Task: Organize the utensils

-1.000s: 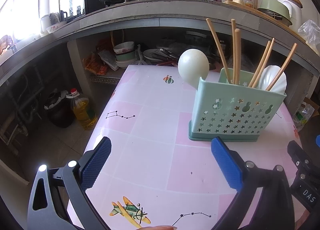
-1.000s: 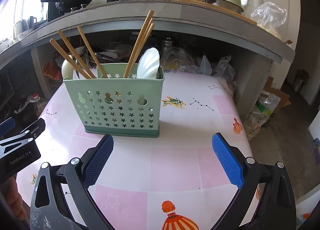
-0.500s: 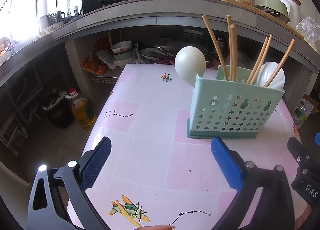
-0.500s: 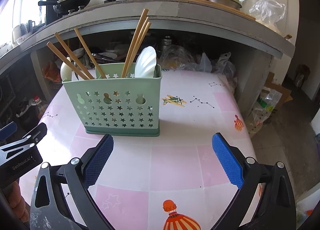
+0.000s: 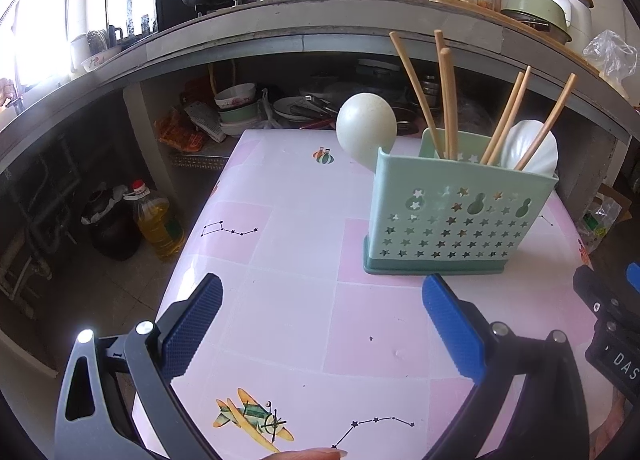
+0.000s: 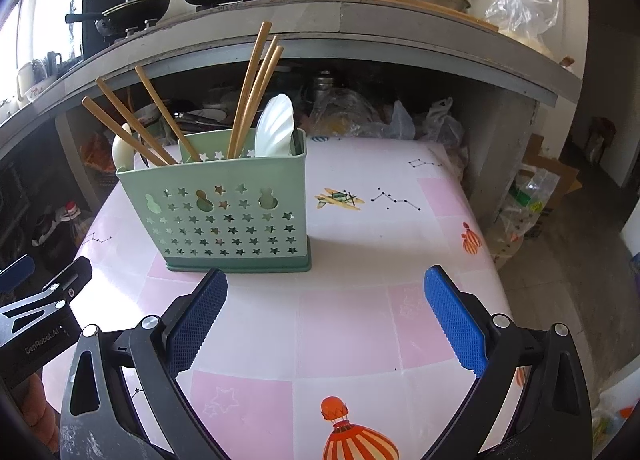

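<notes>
**A:** Where does everything sit right now?

**B:** The green holder point(image 6: 224, 212) stands upright on the pink table point(image 6: 360, 320), just ahead of the right gripper point(image 6: 326, 316) and a little toward its left finger. From the left gripper point(image 5: 322, 326) it lies ahead and off to the right. Both grippers are spread wide with nothing between the blue pads.

**A:** What's already inside?

**B:** Wooden chopsticks point(image 6: 252, 96) lean in two bunches, a white spoon point(image 6: 276, 128) stands at the end of the holder farther from the left gripper, and a round pale ladle point(image 5: 366, 128) pokes out at the end nearer it. I see no loose utensils on the table, so I'd judge the sorting nearly done.

**A:** If something needs shifting, how would it handle?

**B:** The chopsticks look light, stiff and thin, so likely to roll or pivot between pads. I'd pinch them below mid-length, close above the rim, across the bunch. The spoon and ladle look glossy, possibly ceramic or hard plastic, so slippery and maybe brittle; take the neck, not the bowl.

**A:** And the holder itself?

**B:** Thin perforated plastic, probably light and top-heavy with those sticks. Grip a side wall near the top, gently.
</notes>
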`<state>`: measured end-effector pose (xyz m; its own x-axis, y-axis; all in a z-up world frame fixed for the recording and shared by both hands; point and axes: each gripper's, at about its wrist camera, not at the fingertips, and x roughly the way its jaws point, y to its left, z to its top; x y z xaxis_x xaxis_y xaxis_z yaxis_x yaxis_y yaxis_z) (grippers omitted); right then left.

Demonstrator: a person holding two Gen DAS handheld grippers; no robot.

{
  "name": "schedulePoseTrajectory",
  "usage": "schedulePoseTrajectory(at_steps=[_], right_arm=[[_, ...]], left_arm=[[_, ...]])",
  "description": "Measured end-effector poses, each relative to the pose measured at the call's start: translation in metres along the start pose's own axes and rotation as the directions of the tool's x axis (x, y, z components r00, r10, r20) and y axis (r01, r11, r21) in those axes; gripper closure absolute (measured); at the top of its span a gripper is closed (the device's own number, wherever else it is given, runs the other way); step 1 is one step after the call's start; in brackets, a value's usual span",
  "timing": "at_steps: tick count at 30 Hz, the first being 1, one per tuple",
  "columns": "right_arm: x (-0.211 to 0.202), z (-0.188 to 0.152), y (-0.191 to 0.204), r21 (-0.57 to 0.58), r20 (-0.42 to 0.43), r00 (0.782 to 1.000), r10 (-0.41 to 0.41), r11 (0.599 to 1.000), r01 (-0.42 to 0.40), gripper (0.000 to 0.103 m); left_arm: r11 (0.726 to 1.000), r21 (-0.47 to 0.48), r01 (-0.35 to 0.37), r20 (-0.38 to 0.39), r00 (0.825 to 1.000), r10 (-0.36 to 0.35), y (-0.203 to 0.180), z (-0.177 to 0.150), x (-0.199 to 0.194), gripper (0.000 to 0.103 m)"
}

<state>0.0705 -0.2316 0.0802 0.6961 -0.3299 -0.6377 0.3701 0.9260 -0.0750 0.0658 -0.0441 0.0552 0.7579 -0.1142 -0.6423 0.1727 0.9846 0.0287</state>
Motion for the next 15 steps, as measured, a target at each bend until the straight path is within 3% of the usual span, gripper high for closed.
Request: schedulePoseTrajectory(at_steps=[15], right_arm=[[-0.0027,-0.0001,-0.0042,0.006,0.008,1.0,-0.009,1.0,0.009,0.008]], left_arm=[[1.0,0.006,0.012,0.008,1.0,-0.012,-0.0038,0.0004,-0.0029,0.006]])
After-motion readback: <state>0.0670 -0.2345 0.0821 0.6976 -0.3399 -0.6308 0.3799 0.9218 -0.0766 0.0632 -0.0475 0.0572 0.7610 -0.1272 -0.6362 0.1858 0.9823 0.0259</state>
